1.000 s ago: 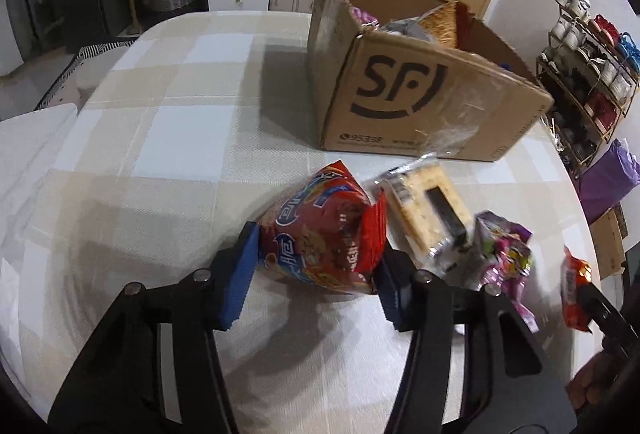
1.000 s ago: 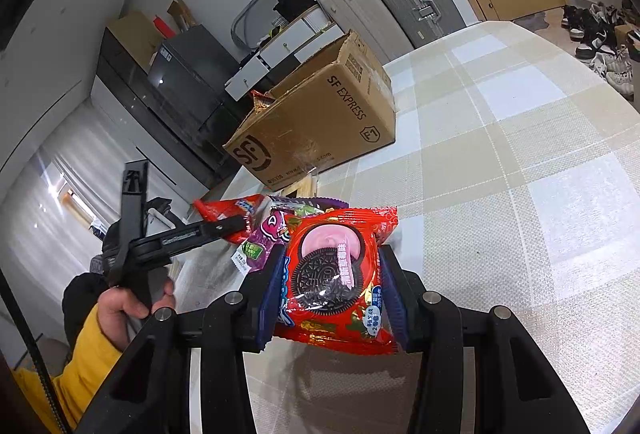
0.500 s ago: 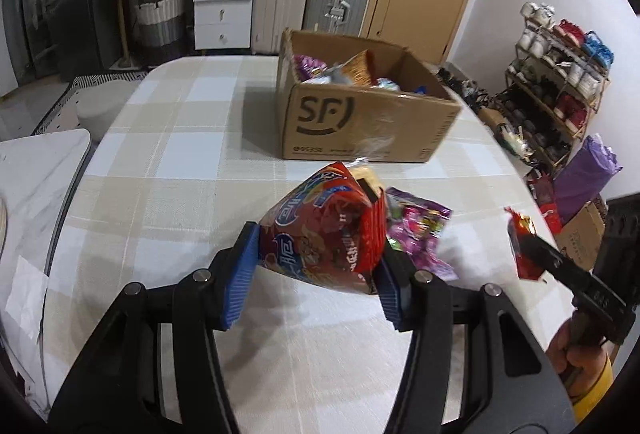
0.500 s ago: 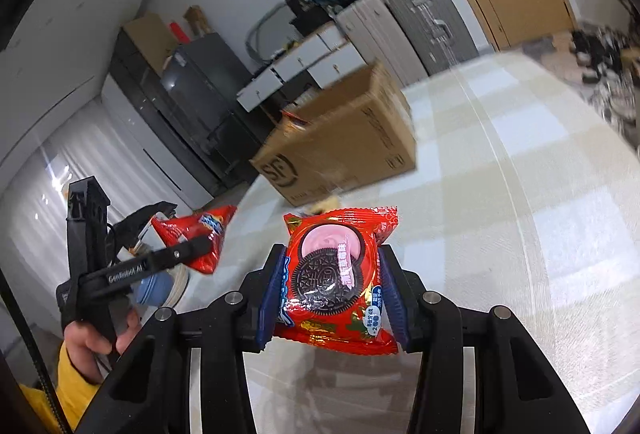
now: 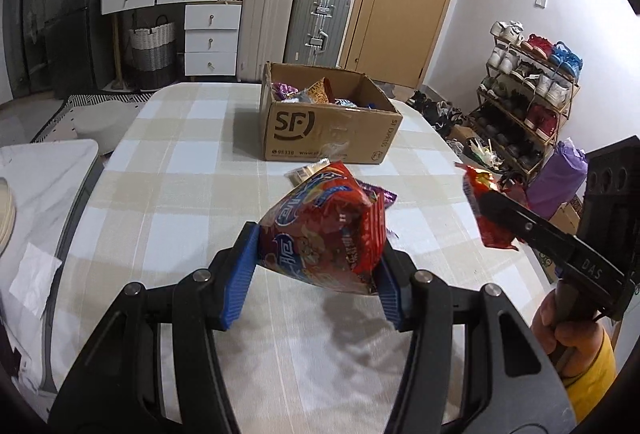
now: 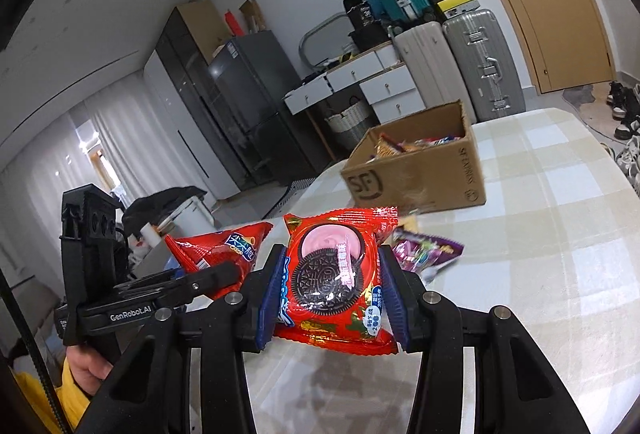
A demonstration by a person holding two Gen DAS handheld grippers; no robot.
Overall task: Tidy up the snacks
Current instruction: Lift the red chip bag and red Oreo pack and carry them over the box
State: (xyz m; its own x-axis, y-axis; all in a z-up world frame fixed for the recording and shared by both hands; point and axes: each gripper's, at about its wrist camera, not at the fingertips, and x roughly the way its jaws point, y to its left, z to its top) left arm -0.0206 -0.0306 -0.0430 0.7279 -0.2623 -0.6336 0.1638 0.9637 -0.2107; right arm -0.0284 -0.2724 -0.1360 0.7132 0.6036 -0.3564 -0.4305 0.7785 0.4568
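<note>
Each tool grips a snack: the left tool point(image 5: 316, 266) a chip bag point(image 5: 324, 230), the right tool point(image 6: 332, 294) a cookie pack point(image 6: 340, 274); either slick wrapper could slip before reaching the box point(image 5: 324, 138).

Home: suitcases point(image 5: 318, 24), shoe rack point(image 5: 528, 96)

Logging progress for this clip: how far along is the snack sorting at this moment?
Partly done. The cardboard box already holds several packets. In hand: the left gripper grips a red chip bag, and the right gripper a red cookie packet, both lifted off the table. Left: a purple packet and a clear-wrapped pack.
</note>
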